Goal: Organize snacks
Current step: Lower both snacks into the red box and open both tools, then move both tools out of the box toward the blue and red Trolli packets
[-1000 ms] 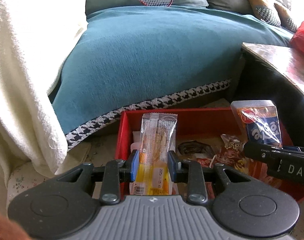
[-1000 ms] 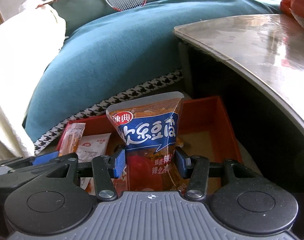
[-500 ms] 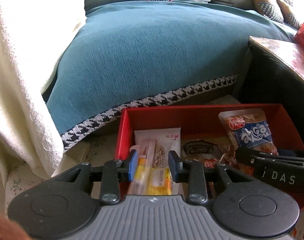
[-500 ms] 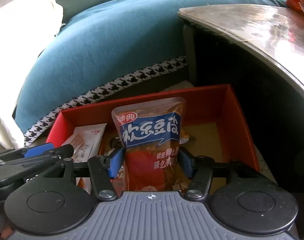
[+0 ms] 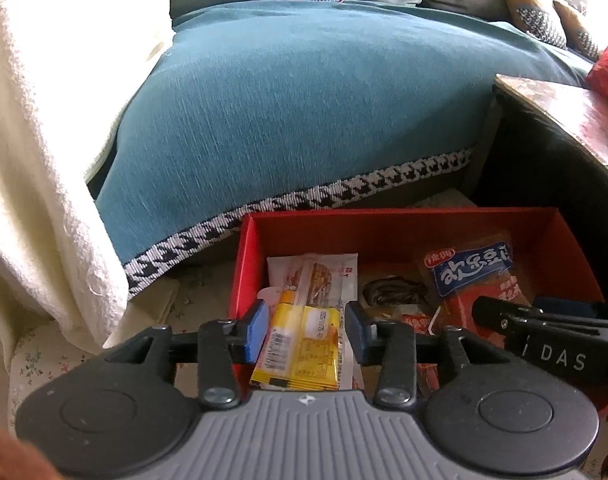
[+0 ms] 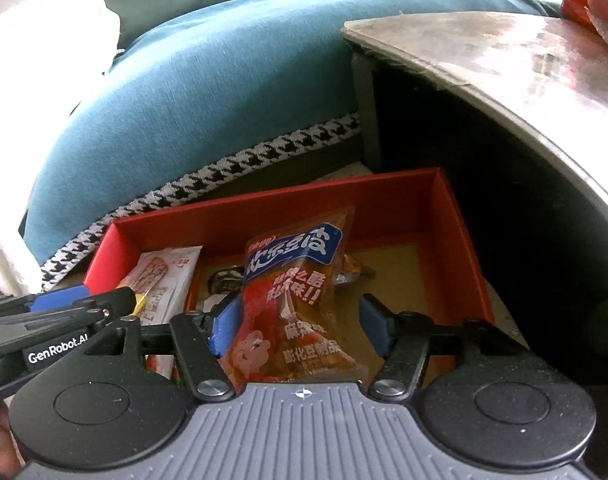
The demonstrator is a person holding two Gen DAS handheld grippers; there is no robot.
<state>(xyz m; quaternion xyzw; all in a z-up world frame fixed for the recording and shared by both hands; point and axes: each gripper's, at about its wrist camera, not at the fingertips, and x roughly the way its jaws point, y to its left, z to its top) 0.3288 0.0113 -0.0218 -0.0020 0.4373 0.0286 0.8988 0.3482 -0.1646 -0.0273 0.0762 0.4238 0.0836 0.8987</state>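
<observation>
Both grippers have let go, snacks now lying in the red box (image 5: 404,224).

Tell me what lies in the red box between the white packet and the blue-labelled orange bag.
In the left wrist view, a dark crumpled wrapper lies on the red cardboard box's floor between the white snack packet and the blue-labelled orange snack bag.

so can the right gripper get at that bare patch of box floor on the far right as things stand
Probably yes. The right gripper is open above the red box, the bare floor lies just to its right, and nothing blocks it. The blue-and-red pouch sits between its fingers, seemingly released.
</observation>
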